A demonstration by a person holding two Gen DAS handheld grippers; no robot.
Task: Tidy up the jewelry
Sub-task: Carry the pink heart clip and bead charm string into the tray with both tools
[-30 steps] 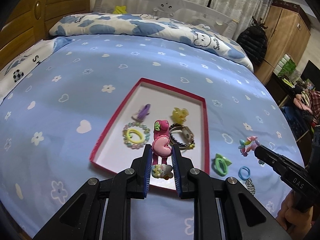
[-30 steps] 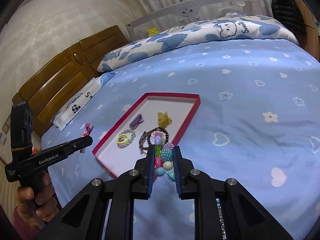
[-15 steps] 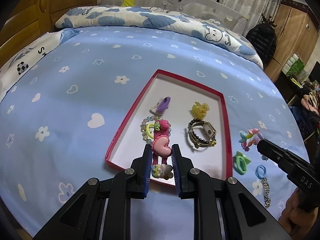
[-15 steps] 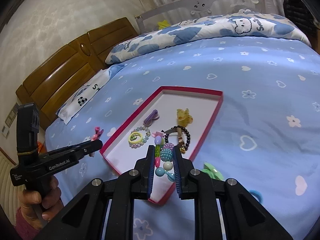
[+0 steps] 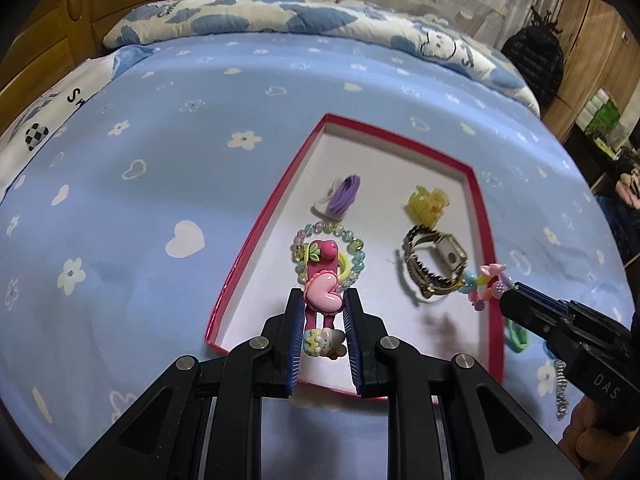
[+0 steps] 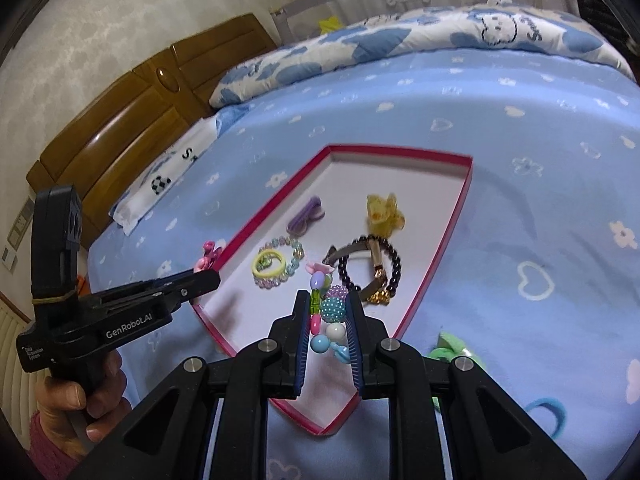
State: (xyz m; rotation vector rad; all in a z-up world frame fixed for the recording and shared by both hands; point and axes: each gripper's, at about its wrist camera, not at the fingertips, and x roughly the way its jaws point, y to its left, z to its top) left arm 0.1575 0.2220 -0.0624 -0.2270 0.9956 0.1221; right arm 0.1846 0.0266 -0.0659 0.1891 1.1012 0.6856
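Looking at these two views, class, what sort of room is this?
Most likely a bedroom: the red tray lies on a bed's blue sheet, with a cartoon-print quilt rolled at its far edge, a wooden headboard and a wooden wardrobe.

The pink hair clip (image 5: 321,295) looks like glossy moulded plastic. The watch (image 5: 434,263) has a shiny gold-toned metal band. The red-rimmed tray (image 5: 267,216) looks like matt white card inside. The bedsheet (image 5: 160,168) is soft printed cloth, and the headboard (image 6: 132,120) is polished wood. The bead bracelet (image 6: 330,312) looks like plastic, some beads smooth, some studded.
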